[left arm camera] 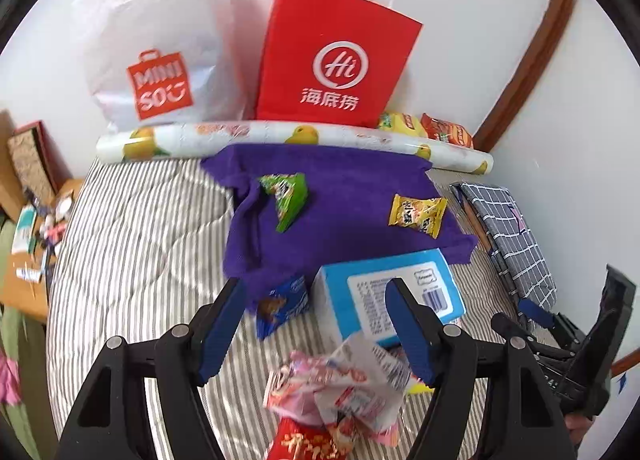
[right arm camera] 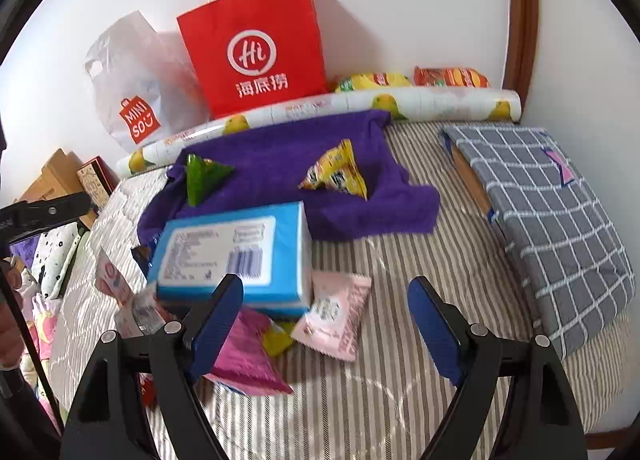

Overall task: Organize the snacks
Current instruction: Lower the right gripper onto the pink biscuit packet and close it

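A striped bed (right arm camera: 400, 272) carries scattered snacks, seen from 2 hand-held grippers. A purple towel (right arm camera: 280, 164) lies toward the wall, with a green triangular packet (right arm camera: 204, 176) and a yellow packet (right arm camera: 336, 172) resting on it. Behind it stand a red paper bag (right arm camera: 256, 48) and a white plastic bag (right arm camera: 132, 76).

The likeliest slip: the loose pile beside the blue box (right arm camera: 236, 256) is crowded, so closing the fingers there could pinch 2 wrappers at once or nudge the box, and thin crinkly wrappers may slide out of a shallow pinch. The soft bedding gives under pressure, so a downward push could bury a flat packet rather than lift it.

The right gripper (right arm camera: 326, 316) has its fingers spread wide and holds nothing. A pale pink packet (right arm camera: 336, 316) lies flat on the bed between them, nearer the finger at 9 o'clock; a magenta packet (right arm camera: 244, 356) sits under that finger, partly tucked beneath the box.

The left gripper (left arm camera: 316, 324) is likewise wide apart and empty. A crumpled pink and white wrapper pile (left arm camera: 340, 384) lies between its fingers toward 6 o'clock, and a small blue packet (left arm camera: 282, 304) sits near the fingertips at 10 o'clock; how many packets make up the pile is hard to tell through the blur.
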The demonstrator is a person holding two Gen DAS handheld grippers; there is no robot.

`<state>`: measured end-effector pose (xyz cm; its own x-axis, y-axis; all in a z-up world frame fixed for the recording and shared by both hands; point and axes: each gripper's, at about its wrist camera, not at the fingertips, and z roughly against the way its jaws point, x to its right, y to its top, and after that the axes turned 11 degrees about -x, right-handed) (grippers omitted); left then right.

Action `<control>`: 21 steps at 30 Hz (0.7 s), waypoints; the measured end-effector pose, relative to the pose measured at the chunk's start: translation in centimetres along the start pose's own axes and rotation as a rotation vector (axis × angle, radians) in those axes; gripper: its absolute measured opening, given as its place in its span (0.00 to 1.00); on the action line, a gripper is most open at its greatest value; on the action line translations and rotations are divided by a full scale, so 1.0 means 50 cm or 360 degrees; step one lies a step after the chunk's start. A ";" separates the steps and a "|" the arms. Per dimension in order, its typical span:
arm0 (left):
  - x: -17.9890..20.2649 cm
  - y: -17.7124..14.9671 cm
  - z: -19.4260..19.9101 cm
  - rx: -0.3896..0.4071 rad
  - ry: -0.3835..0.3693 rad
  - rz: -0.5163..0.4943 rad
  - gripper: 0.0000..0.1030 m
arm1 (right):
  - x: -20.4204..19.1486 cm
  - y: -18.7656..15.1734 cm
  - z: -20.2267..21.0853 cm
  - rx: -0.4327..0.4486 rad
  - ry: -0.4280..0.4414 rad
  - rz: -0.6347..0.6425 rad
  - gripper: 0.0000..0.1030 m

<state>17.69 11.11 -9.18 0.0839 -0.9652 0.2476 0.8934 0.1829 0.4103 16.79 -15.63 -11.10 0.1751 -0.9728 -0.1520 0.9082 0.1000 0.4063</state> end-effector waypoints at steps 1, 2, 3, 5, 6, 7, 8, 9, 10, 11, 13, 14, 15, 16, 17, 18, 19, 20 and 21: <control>-0.004 -0.005 0.000 -0.0002 -0.0001 0.0009 0.68 | 0.005 -0.006 -0.005 -0.0009 -0.0011 -0.0008 0.82; -0.007 -0.011 0.002 -0.0004 0.0000 0.0015 0.68 | 0.009 -0.010 -0.010 -0.0014 -0.0018 -0.0016 0.81; -0.012 -0.019 0.003 -0.0005 0.0006 0.0025 0.68 | 0.013 -0.013 -0.015 -0.0018 -0.0021 -0.0022 0.78; -0.019 -0.028 0.004 -0.0006 0.0006 0.0040 0.68 | 0.023 -0.021 -0.029 -0.0032 -0.0011 -0.0029 0.73; -0.025 -0.036 0.004 -0.0005 -0.0006 0.0055 0.68 | 0.027 -0.025 -0.036 -0.0044 -0.0008 -0.0032 0.70; -0.029 -0.039 0.003 -0.0005 -0.0011 0.0065 0.68 | 0.033 -0.028 -0.047 -0.0067 0.0000 -0.0038 0.68; -0.033 -0.045 0.002 -0.0006 -0.0012 0.0078 0.68 | 0.036 -0.030 -0.056 -0.0083 0.0012 -0.0040 0.64; -0.038 -0.050 -0.002 -0.0010 -0.0008 0.0089 0.68 | 0.039 -0.032 -0.063 -0.0098 0.0025 -0.0039 0.62; -0.041 -0.053 -0.005 -0.0016 -0.0002 0.0093 0.68 | 0.042 -0.033 -0.072 -0.0113 0.0032 -0.0038 0.60; -0.044 -0.057 -0.011 -0.0028 0.0009 0.0096 0.68 | 0.045 -0.034 -0.080 -0.0125 0.0033 -0.0040 0.59; -0.050 -0.062 -0.019 -0.0047 0.0030 0.0101 0.68 | 0.048 -0.034 -0.098 -0.0142 0.0026 -0.0041 0.57; -0.052 -0.065 -0.022 -0.0052 0.0037 0.0104 0.68 | 0.049 -0.033 -0.104 -0.0150 0.0029 -0.0040 0.56; -0.053 -0.066 -0.025 -0.0057 0.0042 0.0107 0.68 | 0.049 -0.031 -0.112 -0.0161 0.0043 -0.0035 0.55; -0.055 -0.067 -0.026 -0.0060 0.0045 0.0108 0.68 | 0.049 -0.029 -0.117 -0.0166 0.0057 -0.0030 0.55; -0.056 -0.066 -0.027 -0.0061 0.0047 0.0109 0.68 | 0.048 -0.027 -0.122 -0.0169 0.0067 -0.0027 0.55; -0.058 -0.066 -0.029 -0.0063 0.0051 0.0111 0.68 | 0.046 -0.024 -0.127 -0.0174 0.0073 -0.0023 0.55; -0.061 -0.067 -0.029 -0.0062 0.0051 0.0114 0.68 | 0.044 -0.021 -0.135 -0.0187 0.0073 -0.0016 0.55; -0.062 -0.066 -0.029 -0.0063 0.0051 0.0116 0.68 | 0.041 -0.018 -0.141 -0.0200 0.0074 -0.0007 0.55; -0.064 -0.065 -0.030 -0.0065 0.0051 0.0119 0.68 | 0.037 -0.016 -0.151 -0.0224 0.0076 0.0015 0.55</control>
<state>15.19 13.31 -12.62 0.1646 -0.9547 0.2479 0.9014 0.2476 0.3551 19.24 -15.91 -18.50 0.1987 -0.9610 -0.1925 0.9502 0.1407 0.2782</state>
